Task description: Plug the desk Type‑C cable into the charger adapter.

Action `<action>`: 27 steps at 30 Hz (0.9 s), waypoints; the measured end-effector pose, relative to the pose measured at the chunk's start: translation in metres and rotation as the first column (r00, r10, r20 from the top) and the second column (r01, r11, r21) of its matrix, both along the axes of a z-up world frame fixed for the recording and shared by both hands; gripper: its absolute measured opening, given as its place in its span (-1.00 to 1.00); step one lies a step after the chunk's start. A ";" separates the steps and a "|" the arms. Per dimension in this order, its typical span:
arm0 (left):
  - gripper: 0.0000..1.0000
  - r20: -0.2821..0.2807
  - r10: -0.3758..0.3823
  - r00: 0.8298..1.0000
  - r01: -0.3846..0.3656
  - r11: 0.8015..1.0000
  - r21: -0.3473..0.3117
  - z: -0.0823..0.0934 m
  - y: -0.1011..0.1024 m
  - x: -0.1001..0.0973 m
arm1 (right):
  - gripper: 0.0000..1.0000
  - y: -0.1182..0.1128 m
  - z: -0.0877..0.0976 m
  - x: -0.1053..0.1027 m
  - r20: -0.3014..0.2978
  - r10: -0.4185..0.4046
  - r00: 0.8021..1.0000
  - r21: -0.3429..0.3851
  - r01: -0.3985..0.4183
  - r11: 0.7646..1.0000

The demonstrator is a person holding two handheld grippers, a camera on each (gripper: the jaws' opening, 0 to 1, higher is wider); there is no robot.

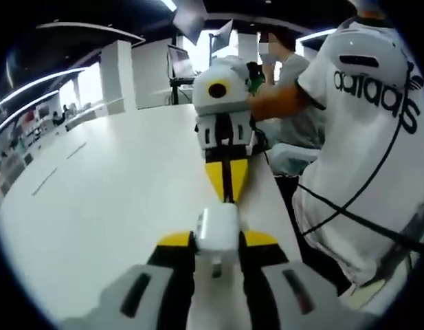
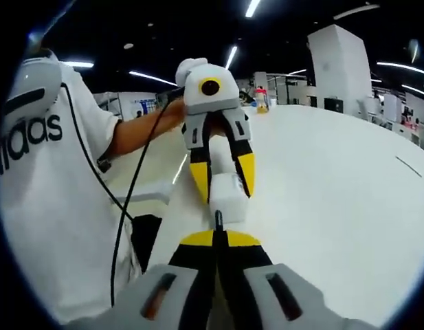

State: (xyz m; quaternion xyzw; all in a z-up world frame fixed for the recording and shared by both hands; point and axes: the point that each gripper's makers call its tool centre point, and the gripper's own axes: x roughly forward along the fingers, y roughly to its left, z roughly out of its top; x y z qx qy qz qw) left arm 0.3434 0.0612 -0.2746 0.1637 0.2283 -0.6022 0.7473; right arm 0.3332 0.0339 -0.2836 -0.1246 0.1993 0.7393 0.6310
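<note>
The white charger adapter (image 1: 217, 232) is pinched between the left gripper (image 1: 218, 242) jaws above the white desk (image 1: 108, 192) — rigid, light, smooth-sided, best gripped on its flat faces. The Type-C plug (image 2: 218, 220) is clamped in the right gripper (image 2: 217, 237) — just short of the adapter.

Left gripper view: camera rides low over the white surface (image 1: 108, 206), looking along its own jaws straight at the right hand-held gripper (image 1: 227, 182), close. Right gripper view: faces the opposite way, toward the left hand-held gripper (image 2: 224, 184), equally close. Shared: white charger adapter (image 1: 217, 232) (image 2: 229, 198) between them, surface, person's white shirt (image 1: 363, 151) (image 2: 47, 199).
</note>
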 end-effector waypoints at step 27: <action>-0.39 0.084 0.038 0.996 -0.034 0.999 -0.042 0.005 -0.003 0.002 | -0.93 -0.003 0.006 0.001 0.130 0.012 0.991 0.019 -0.014 1.000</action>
